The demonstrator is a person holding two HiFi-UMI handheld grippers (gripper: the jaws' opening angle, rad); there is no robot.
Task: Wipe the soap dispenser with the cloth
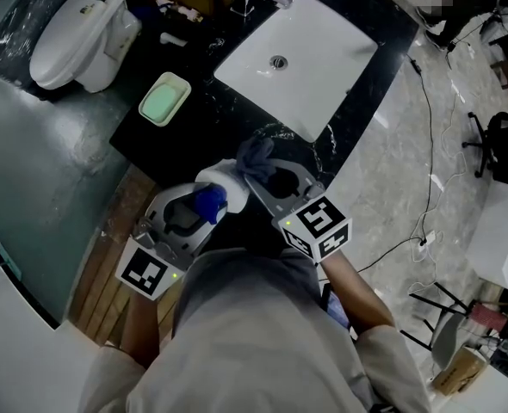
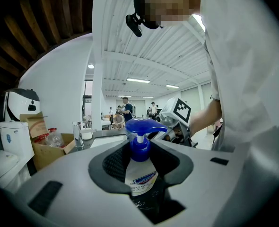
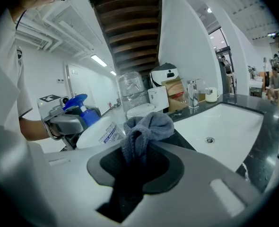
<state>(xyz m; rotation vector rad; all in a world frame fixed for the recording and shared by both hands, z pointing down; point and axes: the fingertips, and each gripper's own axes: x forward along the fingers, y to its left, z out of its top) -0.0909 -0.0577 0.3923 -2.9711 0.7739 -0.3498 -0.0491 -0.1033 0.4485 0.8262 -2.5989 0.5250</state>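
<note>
Black marble tabletop (image 1: 198,119) sits below; my left claw (image 2: 142,151) clamps the white plastic soap dispenser with blue pump (image 2: 140,176) under its neck, over the near edge; it looks light and slick. My right claw (image 3: 140,151) pinches the limp grey cloth (image 3: 149,126) just beside it

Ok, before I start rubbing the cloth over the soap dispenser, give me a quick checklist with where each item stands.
1. Left gripper shut on the soap dispenser: ok.
2. Right gripper shut on the cloth: ok.
3. Enough cloth bunched out past the jaws to wipe with: ok.
4. Cloth actually touching the dispenser's white body: cannot tell; they sit side by side.
5. Both held above the black counter, beside the sink: ok.
</note>
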